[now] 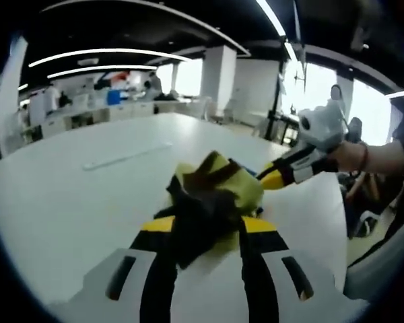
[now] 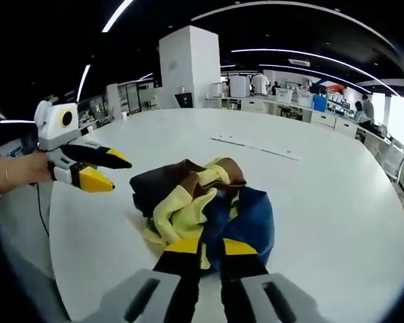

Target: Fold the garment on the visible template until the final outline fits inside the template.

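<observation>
A crumpled garment (image 2: 188,202) of yellow, dark brown and blue cloth lies bunched on the white table (image 2: 310,202). My right gripper (image 2: 210,245) is shut on its near edge, with yellow and blue cloth pinched between the jaws. In the left gripper view the same gripper (image 1: 271,179) comes in from the right, its tip at the garment (image 1: 212,195). My left gripper (image 1: 207,225) is open, jaws wide apart, with the heap just ahead of them. In the right gripper view the left gripper (image 2: 116,173) hovers open a short way left of the cloth, held by a hand.
A thin pale strip (image 1: 124,158) is marked on the table beyond the garment and appears as a strip (image 2: 256,147) in the right gripper view. A person's forearm (image 1: 377,156) reaches in from the right. Desks, a column and people stand far behind.
</observation>
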The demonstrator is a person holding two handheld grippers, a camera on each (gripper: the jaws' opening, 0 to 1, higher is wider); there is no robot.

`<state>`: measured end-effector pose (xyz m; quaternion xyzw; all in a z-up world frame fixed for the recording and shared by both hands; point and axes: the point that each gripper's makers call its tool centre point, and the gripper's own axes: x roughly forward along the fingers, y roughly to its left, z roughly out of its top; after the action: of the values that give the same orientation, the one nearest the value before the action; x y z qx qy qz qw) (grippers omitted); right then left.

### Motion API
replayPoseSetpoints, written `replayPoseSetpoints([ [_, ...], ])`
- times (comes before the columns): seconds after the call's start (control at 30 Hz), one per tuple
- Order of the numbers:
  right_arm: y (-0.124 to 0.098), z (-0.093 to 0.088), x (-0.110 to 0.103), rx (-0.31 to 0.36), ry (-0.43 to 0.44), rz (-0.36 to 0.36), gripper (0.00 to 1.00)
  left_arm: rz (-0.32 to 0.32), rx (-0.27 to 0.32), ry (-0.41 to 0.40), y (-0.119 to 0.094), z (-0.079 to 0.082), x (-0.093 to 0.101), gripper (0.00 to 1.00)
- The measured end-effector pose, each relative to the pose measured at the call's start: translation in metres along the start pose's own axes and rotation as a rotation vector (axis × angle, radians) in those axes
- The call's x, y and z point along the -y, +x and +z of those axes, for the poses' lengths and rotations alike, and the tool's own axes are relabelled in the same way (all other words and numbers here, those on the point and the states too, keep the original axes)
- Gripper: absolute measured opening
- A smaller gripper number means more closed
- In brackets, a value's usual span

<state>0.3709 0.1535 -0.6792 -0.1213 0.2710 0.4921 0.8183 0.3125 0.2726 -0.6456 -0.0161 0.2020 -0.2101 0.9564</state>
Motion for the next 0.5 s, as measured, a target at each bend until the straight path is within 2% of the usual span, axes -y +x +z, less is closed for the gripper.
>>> replayPoseSetpoints([
  [0.27,0.005,-0.002,-0.004,0.003,0.012,0.012,0.0,-0.03,-0.038,0.013,0.017,-0.01,0.002,0.27],
  [0.37,0.005,-0.002,-0.003,0.004,0.014,0.006,0.0,-0.005,-0.108,0.087,0.023,-0.022,-0.005,0.19],
  [0.5,0.005,-0.003,-0.002,0.003,0.009,0.004,0.0,-0.037,-0.086,0.087,0.026,-0.019,-0.002,0.13],
])
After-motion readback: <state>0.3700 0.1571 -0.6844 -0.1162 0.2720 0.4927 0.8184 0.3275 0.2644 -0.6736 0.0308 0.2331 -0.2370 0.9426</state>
